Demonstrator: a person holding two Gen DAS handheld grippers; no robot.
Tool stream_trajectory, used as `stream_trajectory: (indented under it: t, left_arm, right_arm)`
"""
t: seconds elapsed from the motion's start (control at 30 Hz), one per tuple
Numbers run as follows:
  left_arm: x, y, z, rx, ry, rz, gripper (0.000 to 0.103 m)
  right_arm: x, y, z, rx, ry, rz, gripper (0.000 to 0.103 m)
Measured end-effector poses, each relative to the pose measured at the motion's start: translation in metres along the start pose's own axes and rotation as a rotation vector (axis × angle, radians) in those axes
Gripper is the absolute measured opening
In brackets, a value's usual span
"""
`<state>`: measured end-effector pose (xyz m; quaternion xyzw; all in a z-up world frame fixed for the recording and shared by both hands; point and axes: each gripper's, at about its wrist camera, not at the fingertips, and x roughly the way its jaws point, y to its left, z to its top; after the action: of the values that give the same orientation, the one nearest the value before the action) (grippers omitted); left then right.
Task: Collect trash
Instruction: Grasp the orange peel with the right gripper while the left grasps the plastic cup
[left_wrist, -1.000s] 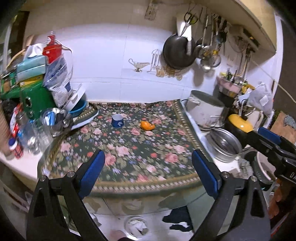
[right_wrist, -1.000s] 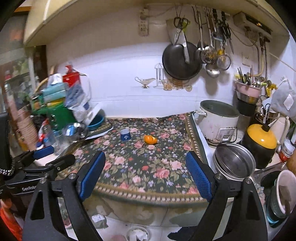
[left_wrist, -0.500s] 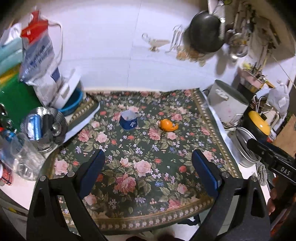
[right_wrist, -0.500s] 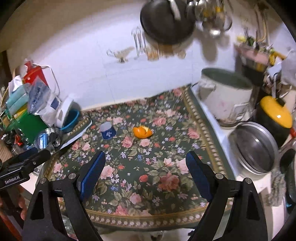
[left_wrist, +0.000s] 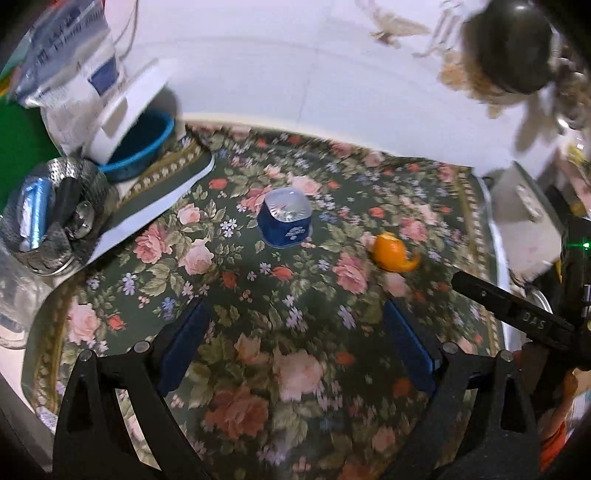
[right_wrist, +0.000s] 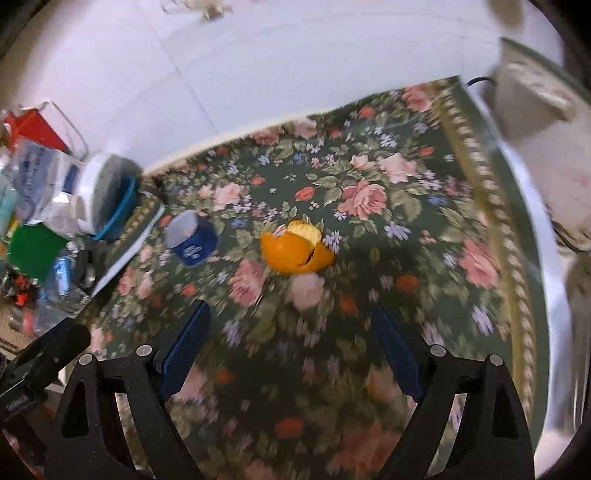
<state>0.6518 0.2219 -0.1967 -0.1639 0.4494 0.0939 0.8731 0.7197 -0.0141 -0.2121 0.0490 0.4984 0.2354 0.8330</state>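
Note:
A small blue cup (left_wrist: 286, 220) with a foil lid stands on the floral cloth (left_wrist: 258, 332); it also shows in the right wrist view (right_wrist: 192, 238). An orange peel (right_wrist: 297, 251) lies to its right, also seen in the left wrist view (left_wrist: 393, 253). My left gripper (left_wrist: 297, 339) is open and empty, above the cloth, short of the cup. My right gripper (right_wrist: 291, 339) is open and empty, just short of the peel. The right gripper's body shows at the right of the left wrist view (left_wrist: 517, 317).
A blue bowl (left_wrist: 142, 147) with a white lid, plastic bags (left_wrist: 70, 66) and a metal strainer (left_wrist: 55, 214) crowd the left side. A white cooker (right_wrist: 543, 147) stands at the right edge of the cloth. A white tiled wall (left_wrist: 295, 66) is behind.
Both grippers have moved forward and down over the cloth. The cup and the peel look much nearer. Both grippers stay open.

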Motion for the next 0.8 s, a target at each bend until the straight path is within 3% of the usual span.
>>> stream_trajectory:
  t: [0.13, 0.33, 0.6, 0.7, 0.77, 0.8]
  left_arm:
    - [0.044, 0.004, 0.015, -0.035, 0.034, 0.027, 0.095]
    - [0.106, 0.003, 0.036, -0.034, 0.093, 0.027, 0.089]
    - [0.152, 0.009, 0.066, -0.080, 0.077, 0.037, 0.083]
    - [0.161, 0.010, 0.072, -0.074, 0.072, 0.038, 0.078]
    - [0.166, 0.009, 0.074, -0.065, 0.074, 0.041, 0.065]
    - [0.168, 0.008, 0.073, -0.054, 0.081, 0.048, 0.064]
  right_arm:
    - [0.046, -0.006, 0.016, 0.022, 0.083, 0.069, 0.083]
    - [0.096, -0.008, 0.024, 0.058, 0.163, 0.101, 0.062]
    - [0.093, -0.002, 0.039, -0.017, 0.088, 0.080, 0.028]
    - [0.083, 0.001, 0.039, -0.038, 0.067, 0.056, 0.024]
    - [0.079, 0.000, 0.038, -0.035, 0.062, 0.045, 0.023]
    - [0.077, 0.000, 0.037, -0.031, 0.059, 0.039, 0.022]
